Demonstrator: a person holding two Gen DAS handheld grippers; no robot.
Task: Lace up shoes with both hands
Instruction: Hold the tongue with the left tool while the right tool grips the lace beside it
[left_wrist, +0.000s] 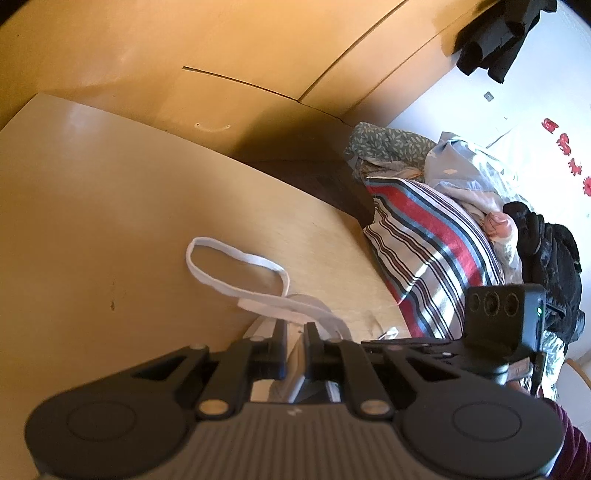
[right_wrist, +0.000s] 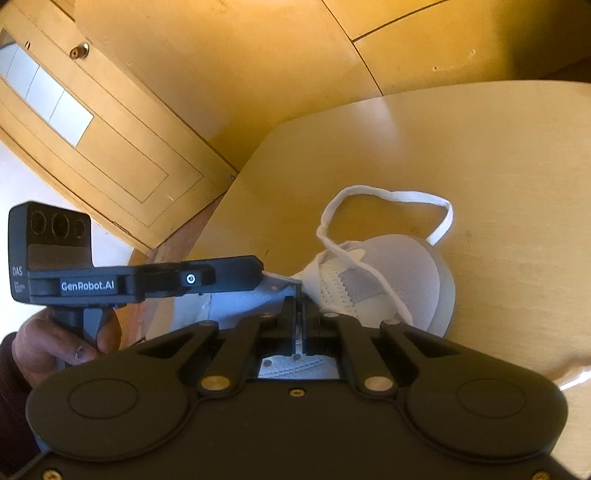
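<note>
white mesh shoe (right_wrist: 399, 273), glossy wood table (right_wrist: 498, 166)

A white shoe (right_wrist: 391, 280) is lying on the pale wooden worktop (right_wrist: 498, 166), its rounded mesh toe pointing toward the far right in the right wrist view. A perforated white panel and a grey band are crossing its upper. A flat white lace (right_wrist: 388, 195) is rising from the eyelet area and looping loosely over the worktop beyond the toe, then trailing back across the upper toward the near side.
</note>
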